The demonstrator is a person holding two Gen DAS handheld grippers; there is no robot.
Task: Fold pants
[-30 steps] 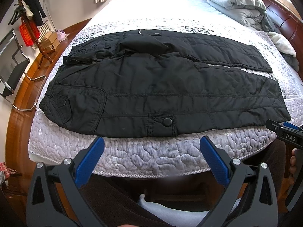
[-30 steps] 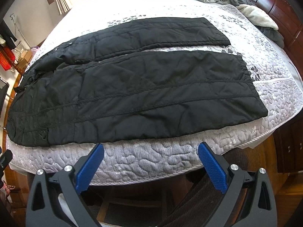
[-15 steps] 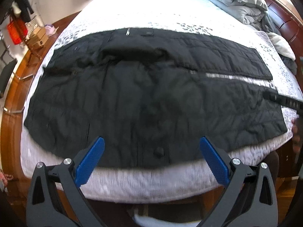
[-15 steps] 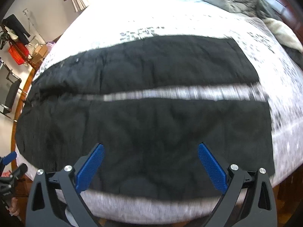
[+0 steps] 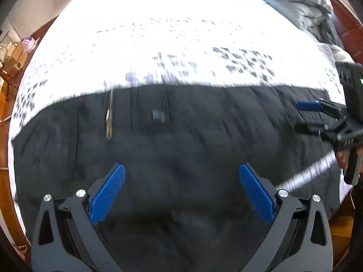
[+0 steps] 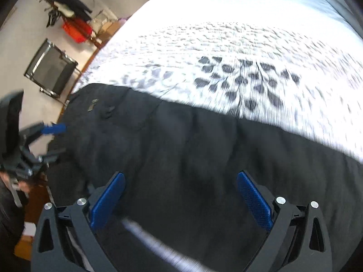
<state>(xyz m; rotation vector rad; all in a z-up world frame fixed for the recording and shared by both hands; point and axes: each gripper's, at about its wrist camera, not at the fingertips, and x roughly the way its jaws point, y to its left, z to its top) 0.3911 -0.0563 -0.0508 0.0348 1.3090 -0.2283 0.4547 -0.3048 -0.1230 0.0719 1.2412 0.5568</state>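
Black quilted pants lie spread flat across the white quilted bed, waist to the left with a zipper and button showing. My left gripper is open and empty, hovering over the pants near the waist. My right gripper is open and empty over the far leg. Each gripper shows in the other's view: the right one at the right edge, the left one at the left edge. Both views are motion-blurred.
Grey bedding is piled by the wooden headboard at the upper right. Left of the bed are wooden floor, a black folding chair, a coat rack with a red bag and boxes.
Both grippers have moved forward from the bed's near edge to over the pants, towards the far leg. Both have stayed open and empty. The pants have not moved.
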